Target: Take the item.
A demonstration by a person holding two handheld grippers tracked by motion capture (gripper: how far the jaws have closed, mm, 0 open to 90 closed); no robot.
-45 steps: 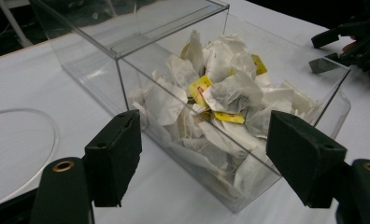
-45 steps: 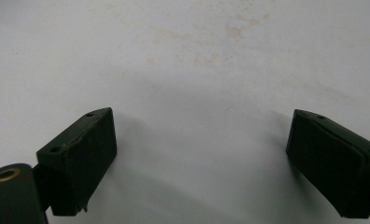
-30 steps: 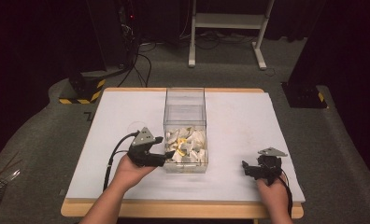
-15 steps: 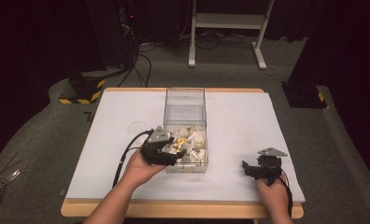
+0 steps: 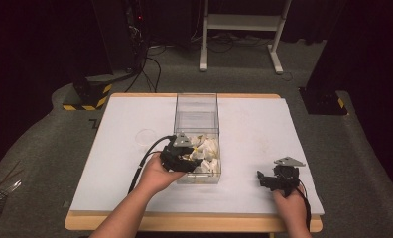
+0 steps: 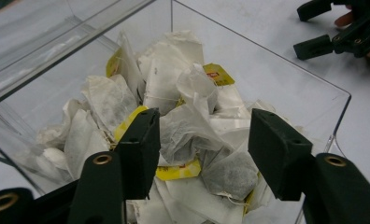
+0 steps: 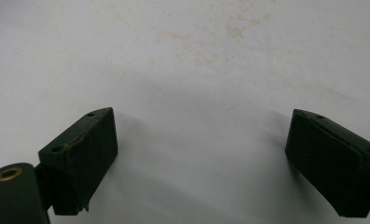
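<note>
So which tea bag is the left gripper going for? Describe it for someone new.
On the white table stands a clear box heaped with tea bags. The tea bag sits between the left gripper fingers, puffed up at the pile's front, above a yellow tag.

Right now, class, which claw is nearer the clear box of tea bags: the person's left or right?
Left. The left claw reaches into the clear box over the tea bags; the right claw rests on the table, apart.

Clear box (image 5: 196, 106) sits at table (image 5: 120, 124) centre; tea bags (image 5: 208, 148) lie in its 6 o'clock end. Left gripper (image 5: 184, 159) sits at the box's 7 o'clock, right gripper (image 5: 276, 179) at 4 o'clock.
</note>
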